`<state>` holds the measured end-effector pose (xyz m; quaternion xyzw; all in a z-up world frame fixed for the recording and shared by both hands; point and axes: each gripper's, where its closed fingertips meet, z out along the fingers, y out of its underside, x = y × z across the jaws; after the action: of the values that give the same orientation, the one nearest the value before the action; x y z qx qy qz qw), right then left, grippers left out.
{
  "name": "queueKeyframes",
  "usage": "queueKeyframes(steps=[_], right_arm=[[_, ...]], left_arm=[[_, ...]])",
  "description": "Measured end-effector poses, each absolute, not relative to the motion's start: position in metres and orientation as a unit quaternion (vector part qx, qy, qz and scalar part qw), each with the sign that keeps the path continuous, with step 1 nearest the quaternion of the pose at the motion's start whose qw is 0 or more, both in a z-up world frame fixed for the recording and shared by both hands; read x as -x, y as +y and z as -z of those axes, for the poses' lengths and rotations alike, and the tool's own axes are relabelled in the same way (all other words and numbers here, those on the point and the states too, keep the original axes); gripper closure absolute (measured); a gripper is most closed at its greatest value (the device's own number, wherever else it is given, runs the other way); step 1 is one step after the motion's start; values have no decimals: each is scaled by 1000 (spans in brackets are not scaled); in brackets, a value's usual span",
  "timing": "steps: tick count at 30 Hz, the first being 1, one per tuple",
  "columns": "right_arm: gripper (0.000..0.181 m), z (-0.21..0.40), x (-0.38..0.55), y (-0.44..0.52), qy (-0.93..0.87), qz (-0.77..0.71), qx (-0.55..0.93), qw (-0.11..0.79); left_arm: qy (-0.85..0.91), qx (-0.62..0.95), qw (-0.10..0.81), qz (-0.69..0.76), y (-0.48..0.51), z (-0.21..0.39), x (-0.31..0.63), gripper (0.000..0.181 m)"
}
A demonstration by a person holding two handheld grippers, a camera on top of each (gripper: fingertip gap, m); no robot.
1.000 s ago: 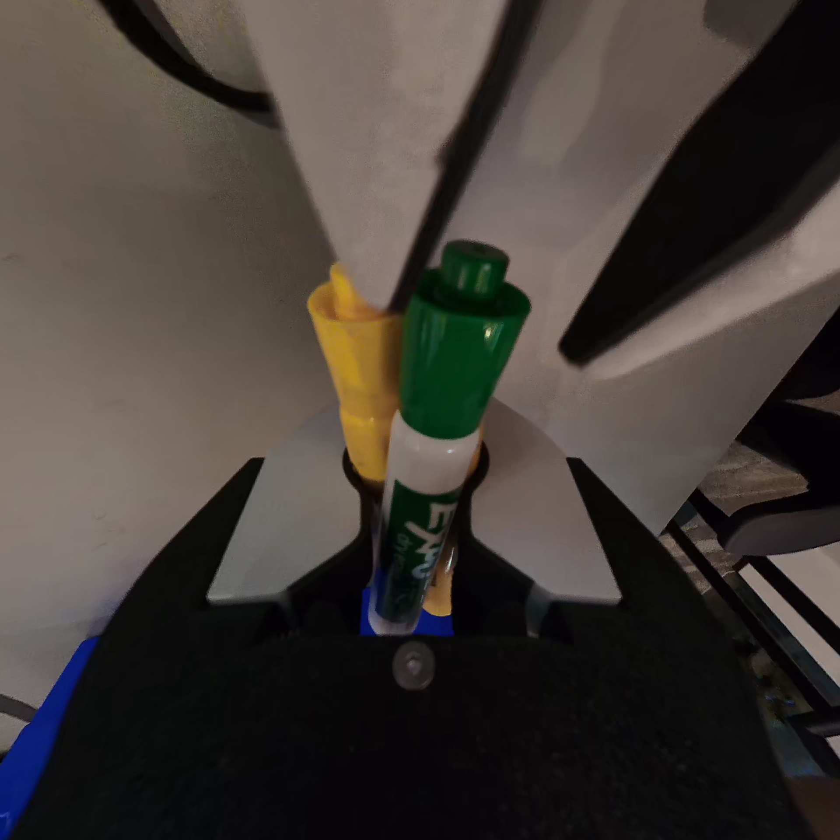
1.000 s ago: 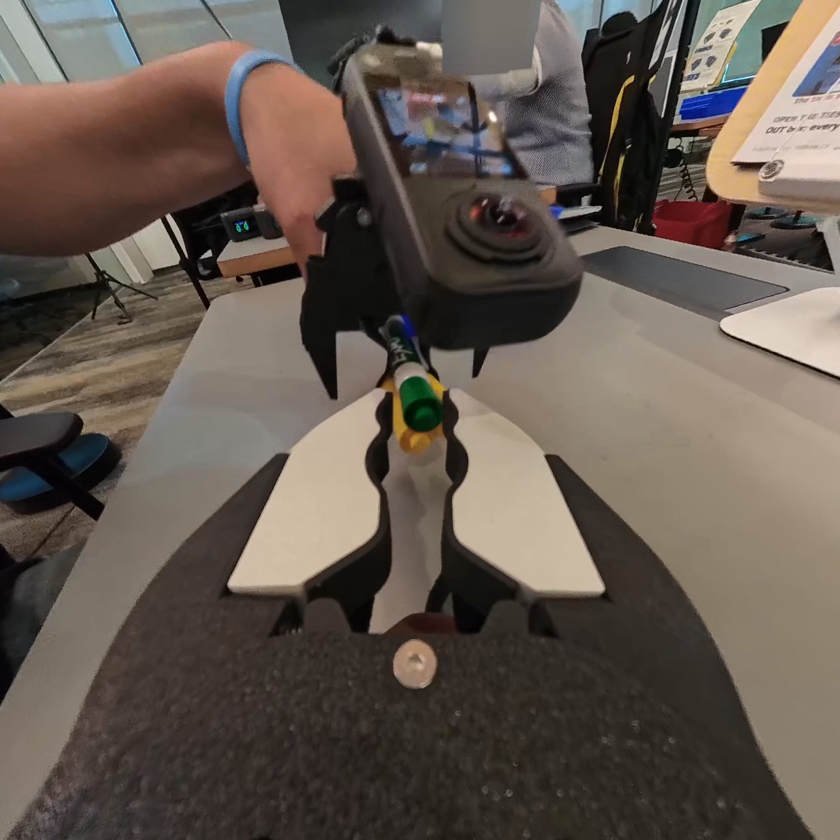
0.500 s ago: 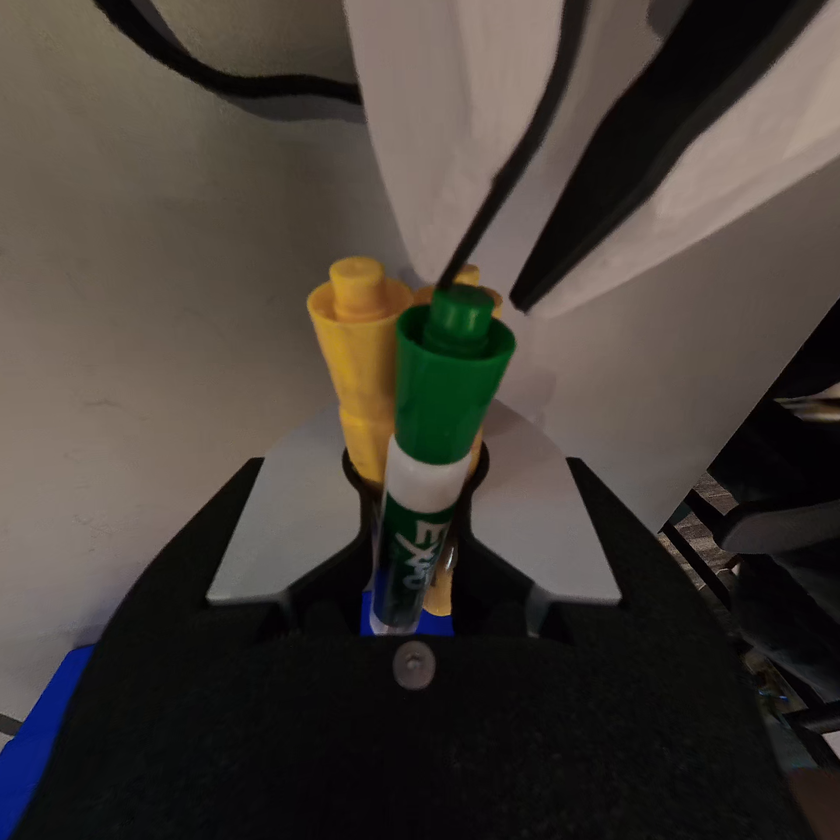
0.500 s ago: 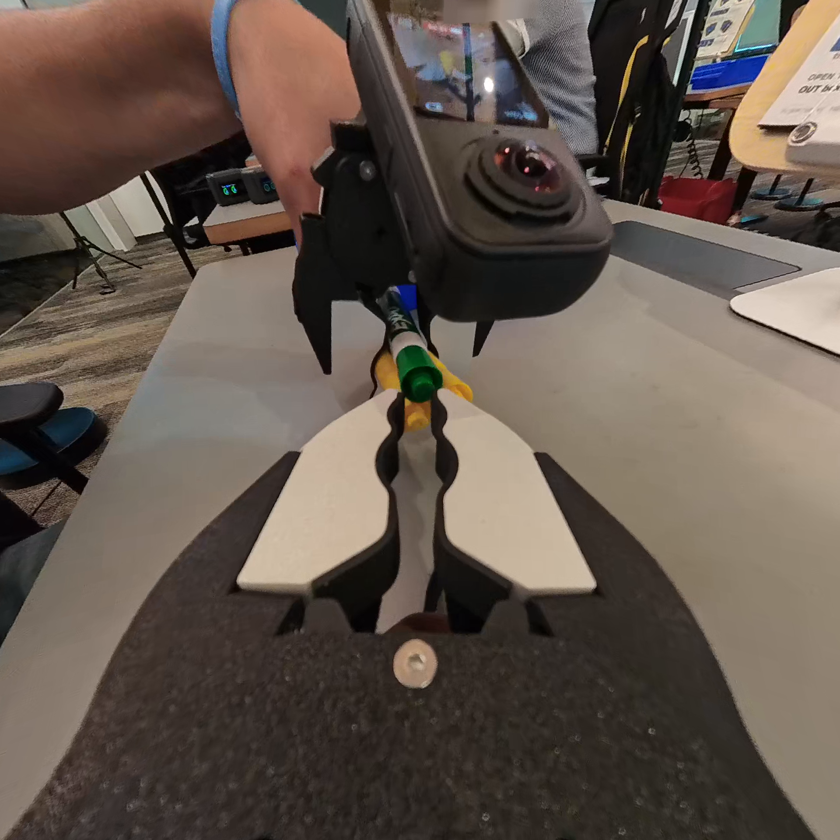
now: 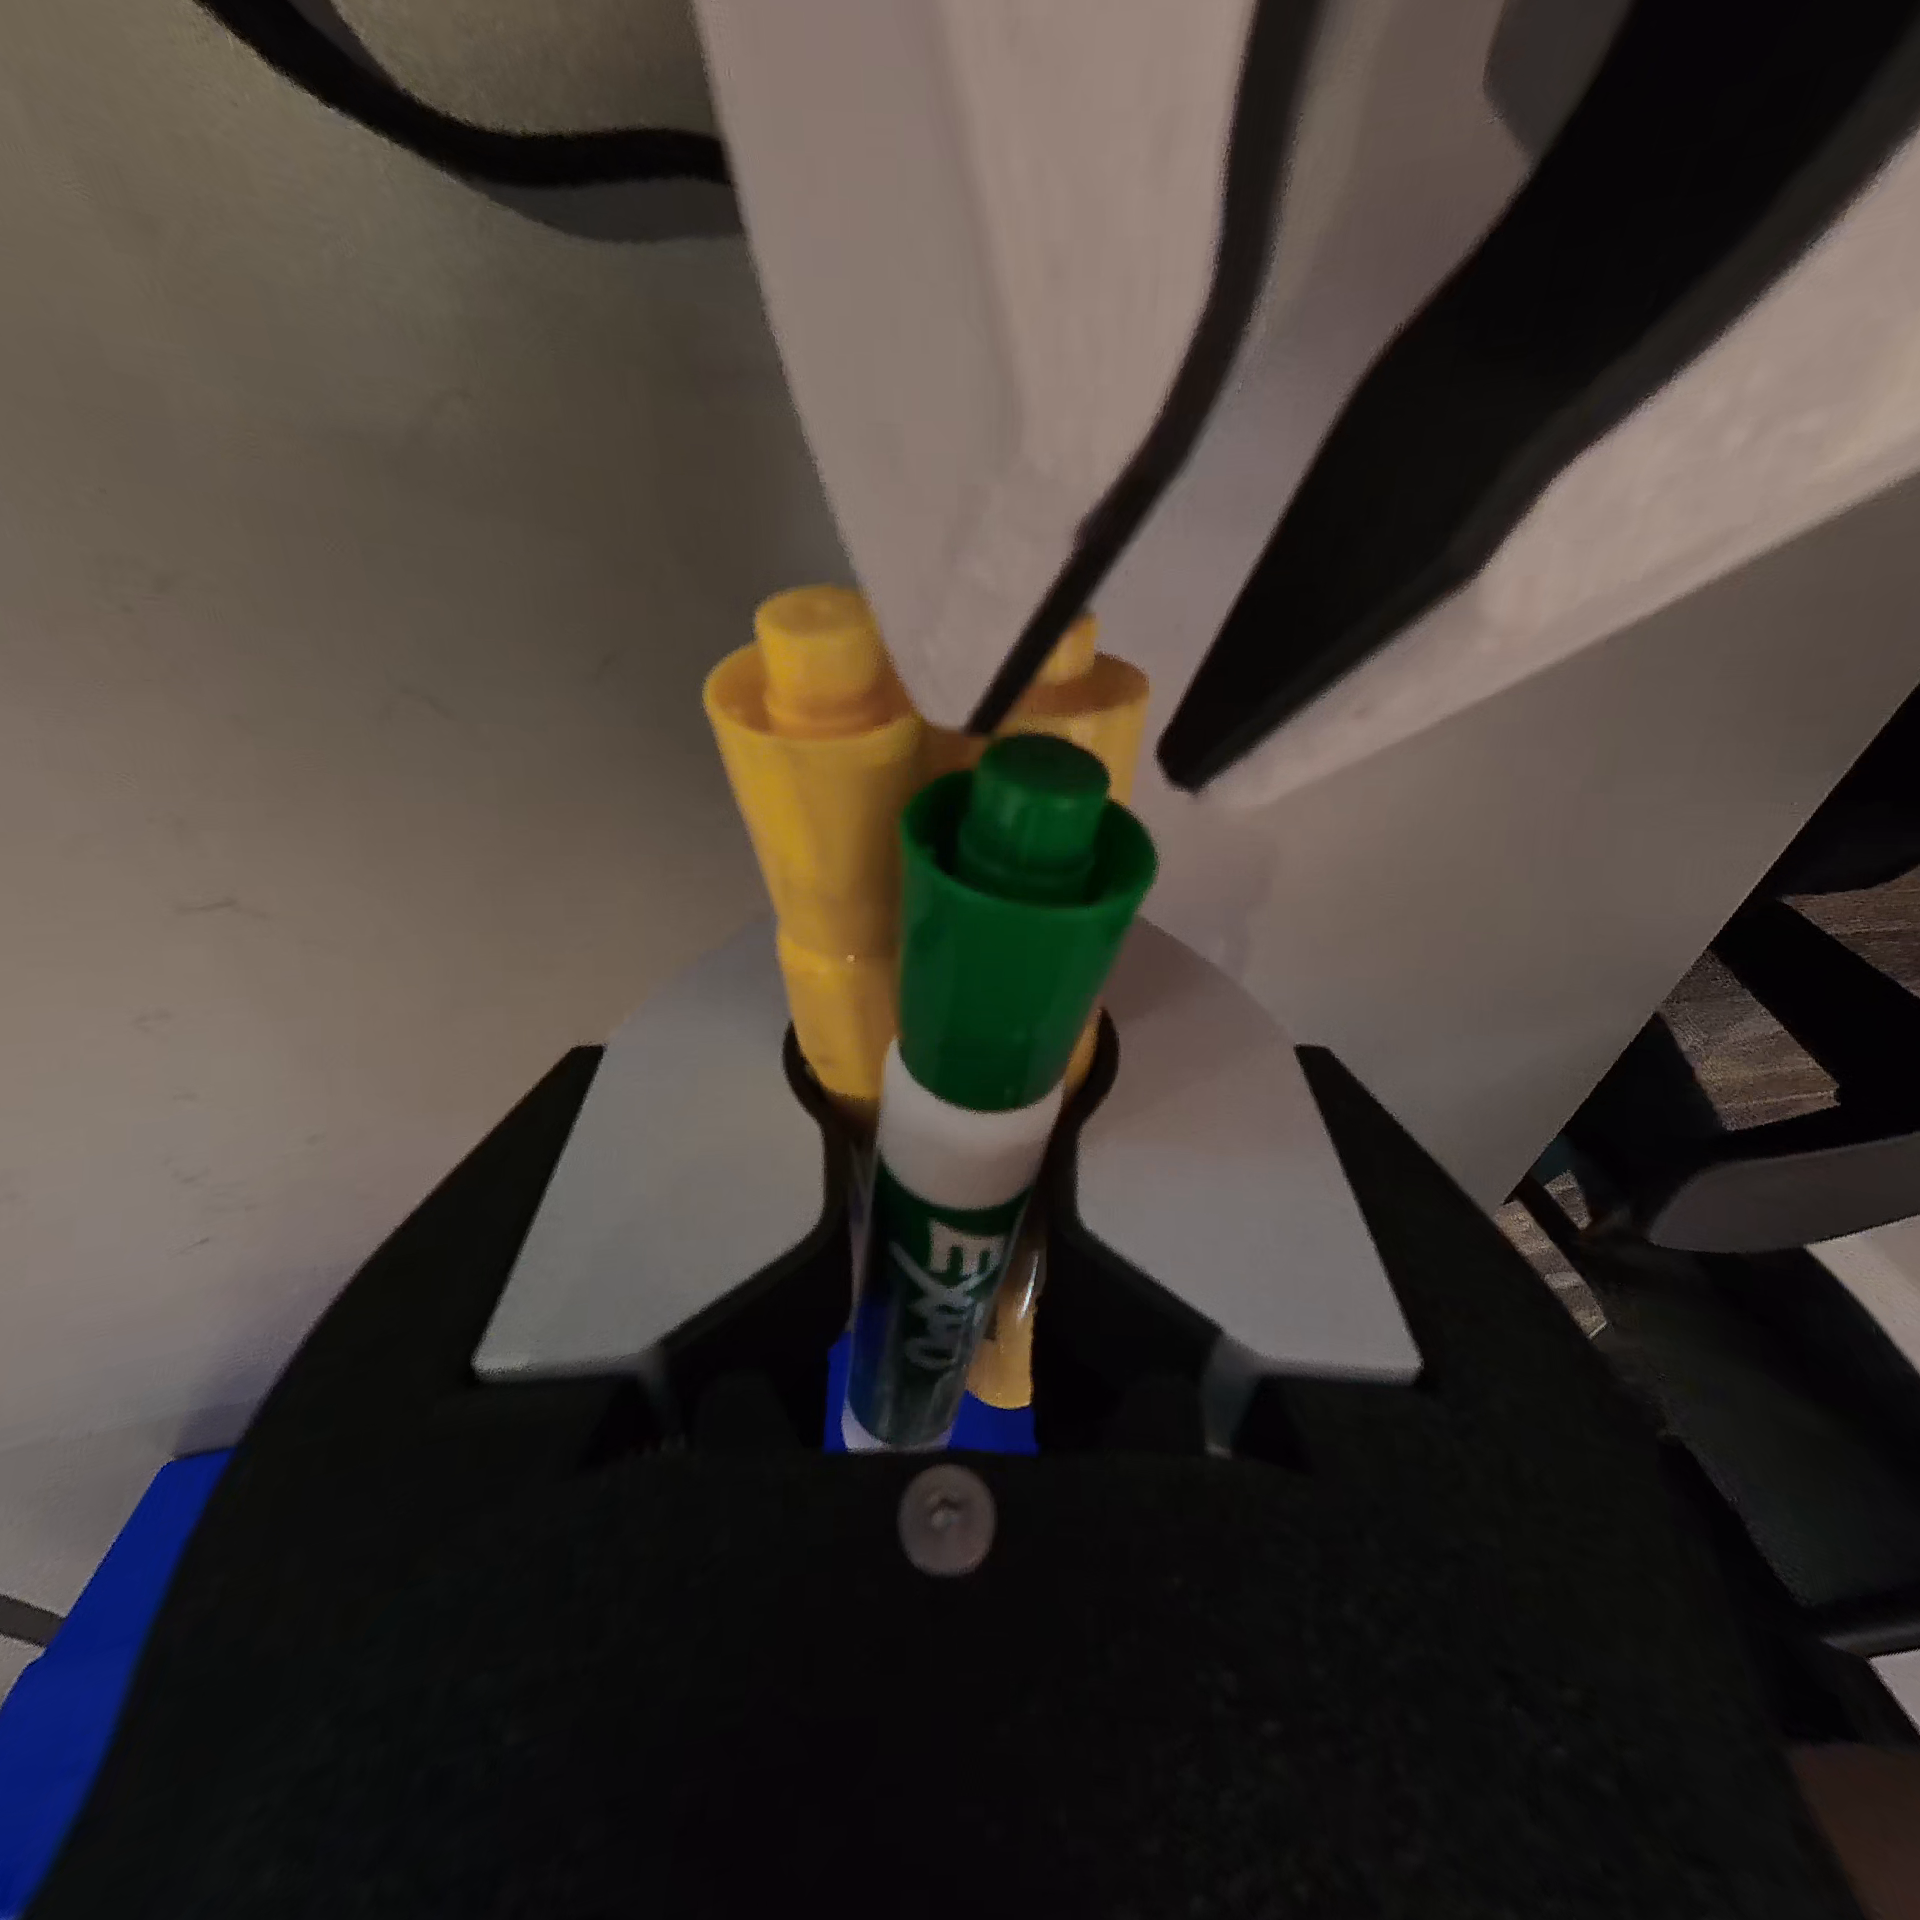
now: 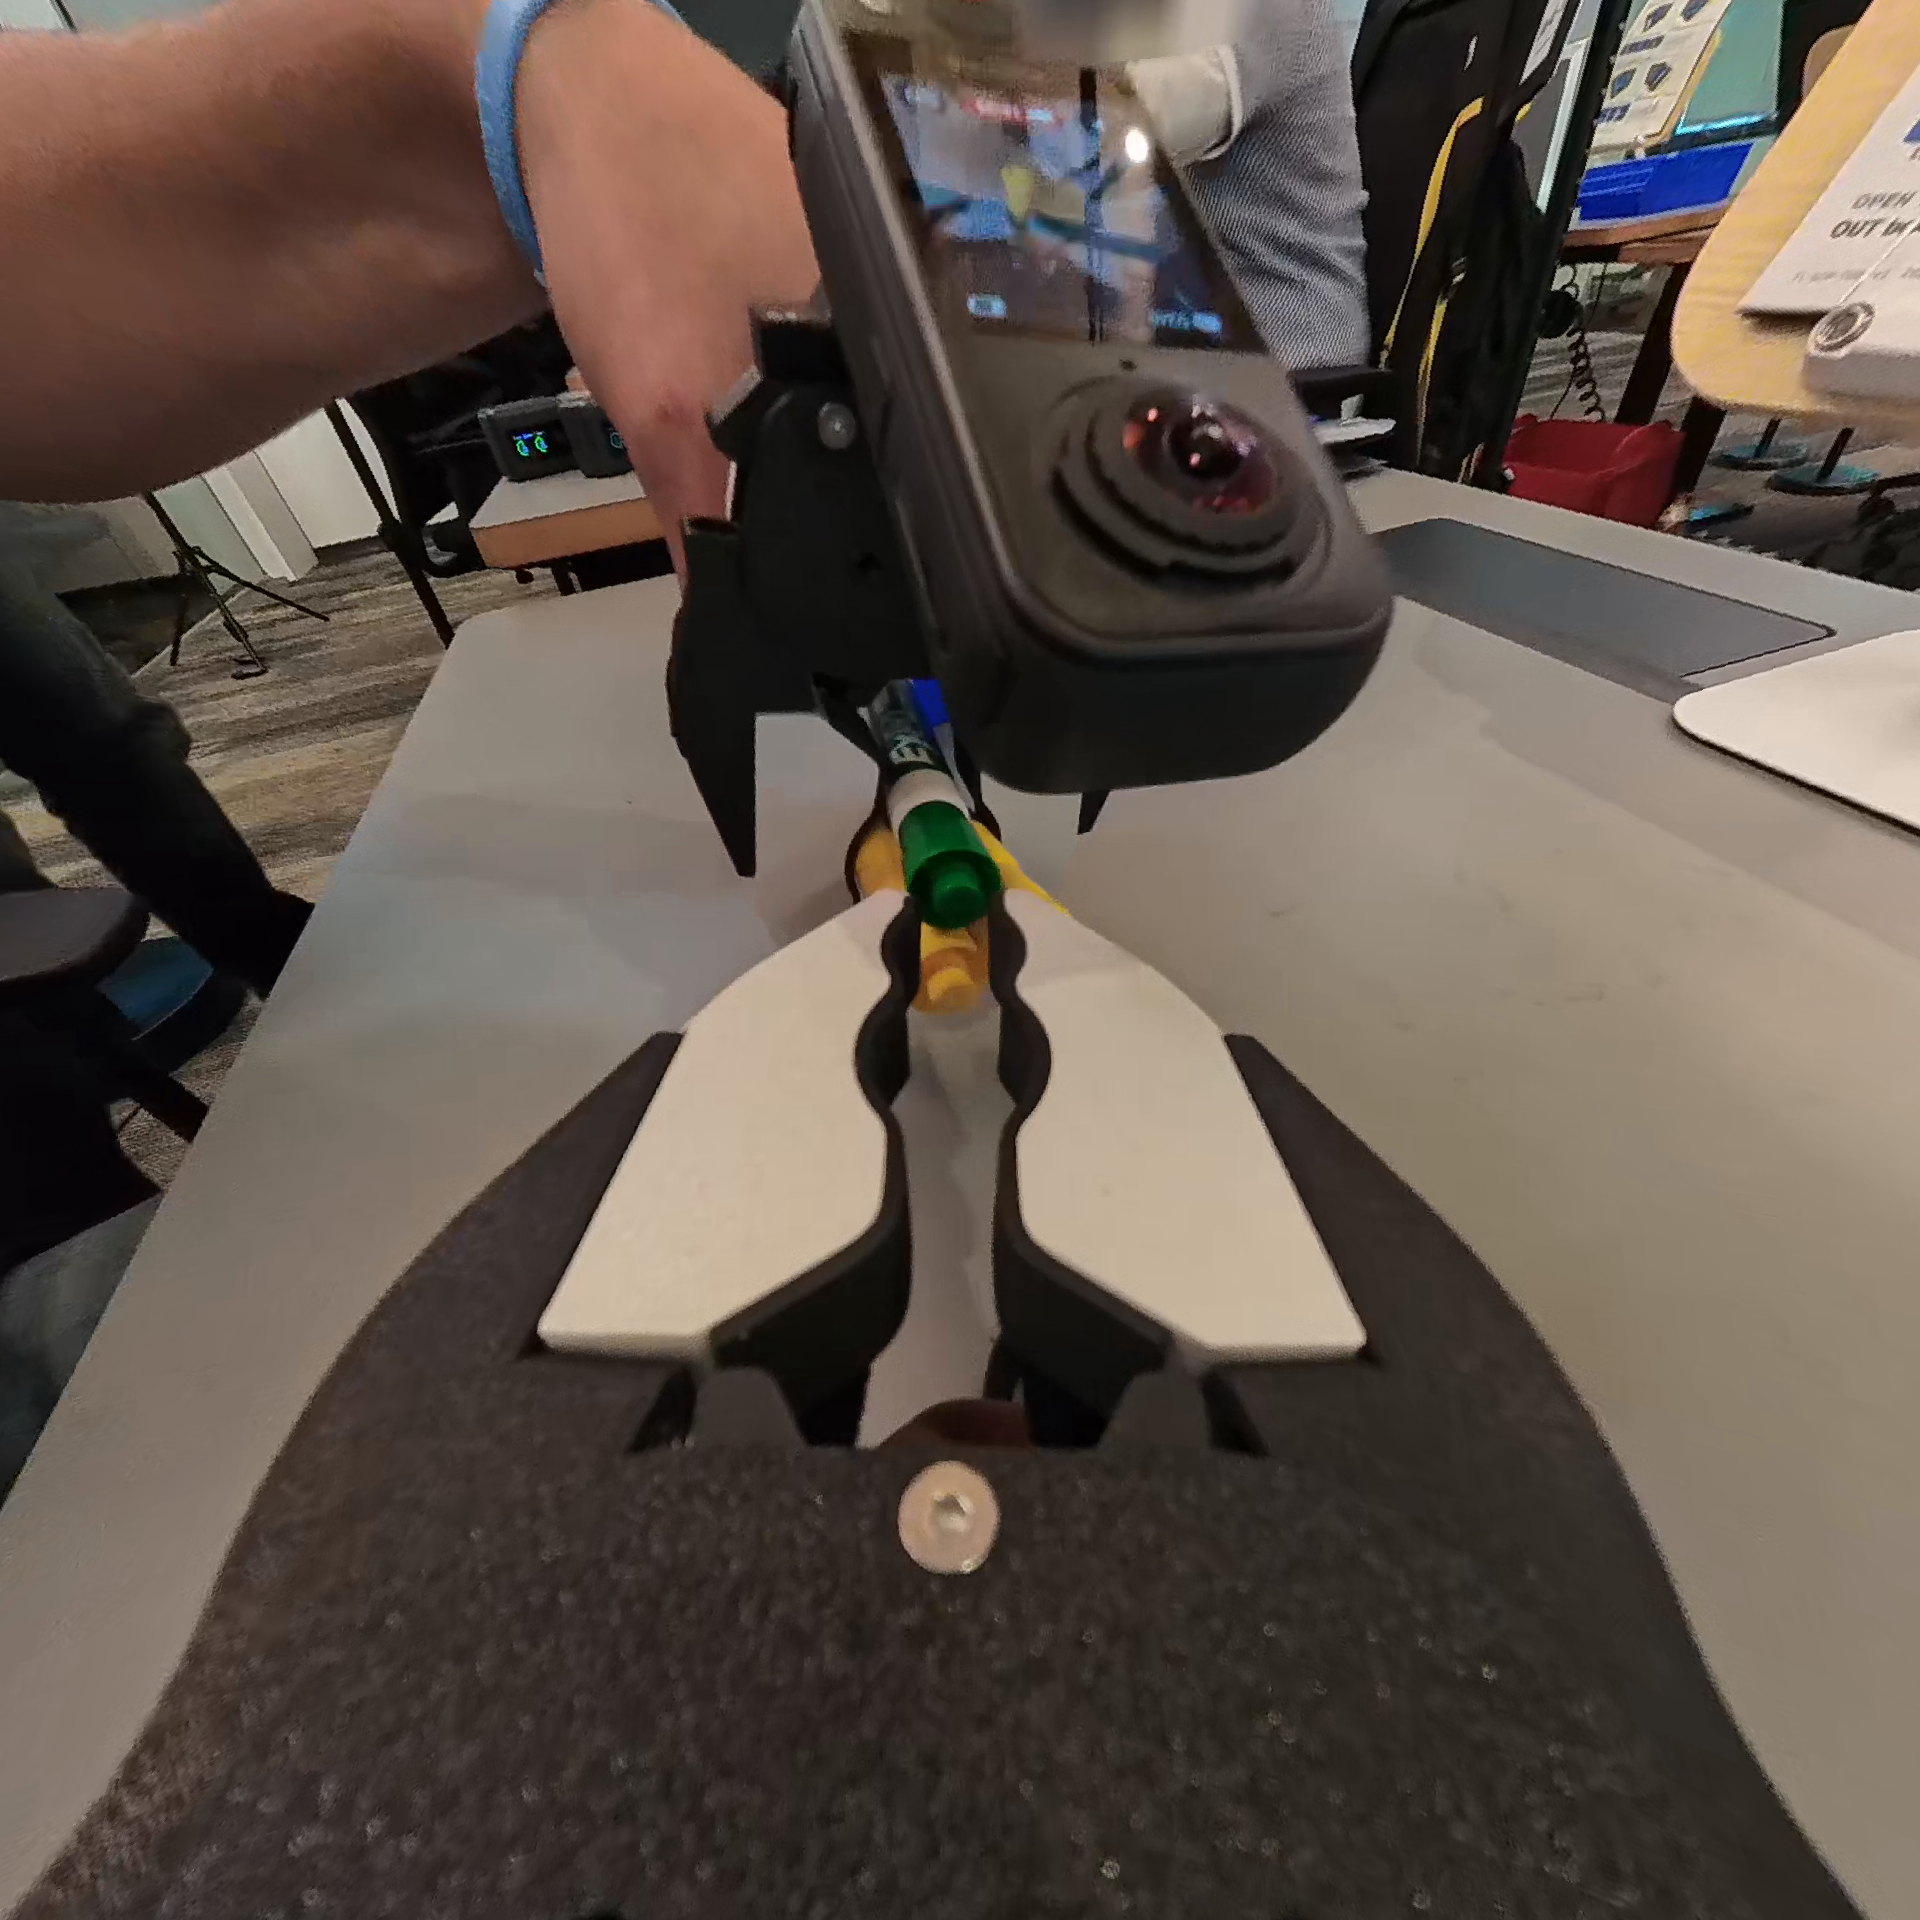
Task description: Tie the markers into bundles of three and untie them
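My right gripper (image 6: 948, 971) is creeping closer, jaws parted around a yellow cap (image 6: 943, 975); left gripper (image 5: 951, 1049) is clamping three markers (image 5: 1013, 935); next, closing gently.

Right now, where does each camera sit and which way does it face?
Left wrist view: on the left gripper, looking along its fingers, which clamp three markers, green marker on top of two yellow markers; the right gripper's fingers fill the top.
Right wrist view: on the right gripper, facing across the grey table at the left gripper, its camera and the person's hand.
Both show: the markers, both grippers.
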<state>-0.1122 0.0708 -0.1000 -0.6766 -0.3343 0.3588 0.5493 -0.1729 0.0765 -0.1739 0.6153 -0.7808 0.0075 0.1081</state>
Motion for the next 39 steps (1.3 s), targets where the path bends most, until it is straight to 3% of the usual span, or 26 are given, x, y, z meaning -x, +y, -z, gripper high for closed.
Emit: queueKeyframes(steps=[5, 10, 12, 18, 23, 25, 29, 34, 39], right_arm=[[156, 100, 84, 75, -333, -322, 697, 547], [136, 142, 60, 51, -347, -296, 806, 378], [136, 162, 56, 32, -347, -264, 837, 332], [137, 185, 58, 19, -362, -119, 864, 329], [159, 195, 62, 33, -323, -123, 887, 306], [180, 192, 61, 38, -303, -143, 889, 310], [180, 167, 60, 48, -266, -176, 870, 375], [180, 116, 76, 60, -115, -403, 785, 456], [180, 91, 79, 77, -31, -496, 715, 491]], left_arm=[[-778, -620, 105, -5, 80, 171, 179, 141], [-772, -627, 103, 9, 87, 169, 197, 141], [-768, -632, 103, 11, 90, 170, 205, 140], [-763, -639, 100, 4, 95, 176, 212, 141], [-767, -634, 96, -2, 96, 173, 207, 141], [-769, -633, 94, -5, 96, 172, 203, 141], [-771, -629, 94, -13, 97, 172, 196, 140], [-774, -625, 96, -26, 96, 175, 184, 141], [-781, -617, 98, -33, 89, 177, 174, 141]])
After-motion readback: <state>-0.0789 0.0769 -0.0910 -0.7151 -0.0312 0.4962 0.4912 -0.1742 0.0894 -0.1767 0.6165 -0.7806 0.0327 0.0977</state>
